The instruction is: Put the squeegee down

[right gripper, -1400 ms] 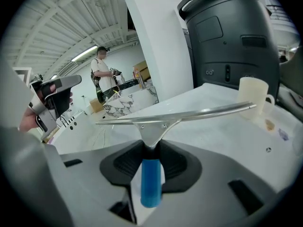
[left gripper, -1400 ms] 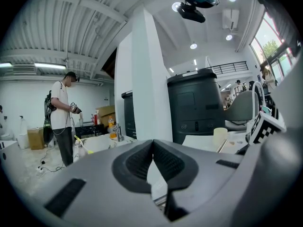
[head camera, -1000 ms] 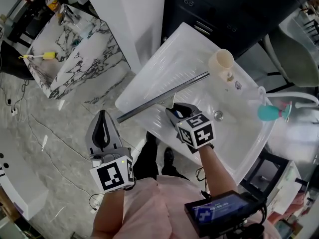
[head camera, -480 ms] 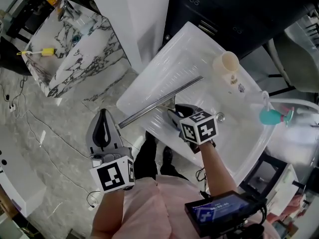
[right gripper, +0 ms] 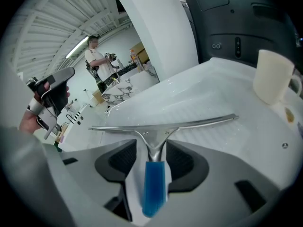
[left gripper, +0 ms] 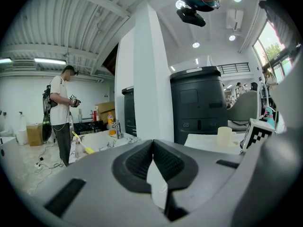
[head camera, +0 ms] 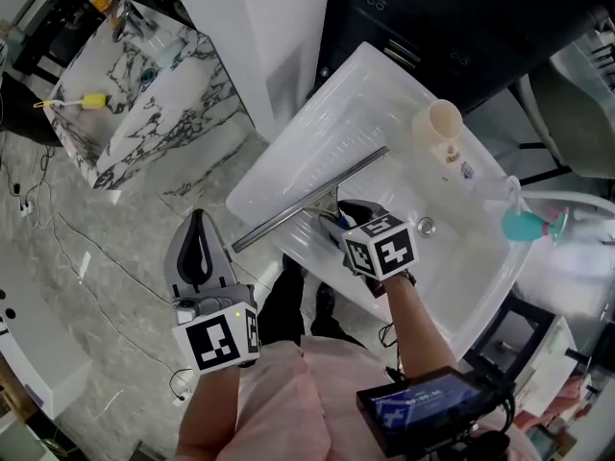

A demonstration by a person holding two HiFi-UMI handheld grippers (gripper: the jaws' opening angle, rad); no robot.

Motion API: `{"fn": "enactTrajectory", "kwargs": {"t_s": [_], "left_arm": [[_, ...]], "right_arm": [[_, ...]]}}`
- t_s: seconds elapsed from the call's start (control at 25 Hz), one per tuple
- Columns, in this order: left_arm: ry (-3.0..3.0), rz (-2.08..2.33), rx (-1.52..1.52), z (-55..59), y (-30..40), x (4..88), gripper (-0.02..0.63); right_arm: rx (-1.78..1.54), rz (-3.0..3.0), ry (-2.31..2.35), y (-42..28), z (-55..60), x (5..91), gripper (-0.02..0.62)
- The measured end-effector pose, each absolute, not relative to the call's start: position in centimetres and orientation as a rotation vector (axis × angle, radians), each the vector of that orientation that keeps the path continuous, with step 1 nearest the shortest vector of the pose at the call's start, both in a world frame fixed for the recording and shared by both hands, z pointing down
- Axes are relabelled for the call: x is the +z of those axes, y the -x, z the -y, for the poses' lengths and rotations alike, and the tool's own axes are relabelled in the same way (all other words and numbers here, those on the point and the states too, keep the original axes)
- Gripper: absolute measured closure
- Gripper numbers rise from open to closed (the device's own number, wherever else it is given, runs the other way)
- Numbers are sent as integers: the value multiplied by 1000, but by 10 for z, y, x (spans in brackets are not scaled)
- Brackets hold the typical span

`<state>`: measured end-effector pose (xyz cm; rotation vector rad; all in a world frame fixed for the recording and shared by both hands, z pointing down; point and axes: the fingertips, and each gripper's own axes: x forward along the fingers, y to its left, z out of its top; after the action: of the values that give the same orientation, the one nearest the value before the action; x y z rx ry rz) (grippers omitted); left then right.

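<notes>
The squeegee (head camera: 307, 198), a long metal blade with a blue handle (right gripper: 154, 186), lies across the white basin's drainer (head camera: 327, 123). My right gripper (head camera: 332, 221) is at its handle end, pointing down at the basin. In the right gripper view the handle sits between the jaws of the right gripper (right gripper: 151, 143), which are opening, with a gap on each side of the handle. My left gripper (head camera: 198, 221) hangs left of the basin over the floor, pads together and holding nothing, as the left gripper view of its tips (left gripper: 152, 143) also shows.
A cream cup (head camera: 437, 123) stands at the basin's far rim, near the drain (head camera: 425, 226). A teal object (head camera: 524, 224) lies at the right. A marble counter (head camera: 144, 94) with a yellow brush (head camera: 82, 102) stands at far left. A person (left gripper: 61, 108) stands beyond.
The squeegee blade has shifted slightly toward me and left on the basin with the right gripper. The left gripper has stayed put.
</notes>
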<state>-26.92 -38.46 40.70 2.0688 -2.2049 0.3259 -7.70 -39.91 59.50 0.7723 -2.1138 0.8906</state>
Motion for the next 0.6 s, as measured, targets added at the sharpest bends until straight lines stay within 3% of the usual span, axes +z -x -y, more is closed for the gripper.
{"fn": "enactTrajectory", "kwargs": {"t_s": [0.36,0.6], "left_arm": [[-2109,2218,295,376,257,387,597],[-2205,2247,232,365,234,347,597]], "right_arm": [[835,2175,-847,64,401,568,385],[688,2379,-986,58,408,496,405]]}}
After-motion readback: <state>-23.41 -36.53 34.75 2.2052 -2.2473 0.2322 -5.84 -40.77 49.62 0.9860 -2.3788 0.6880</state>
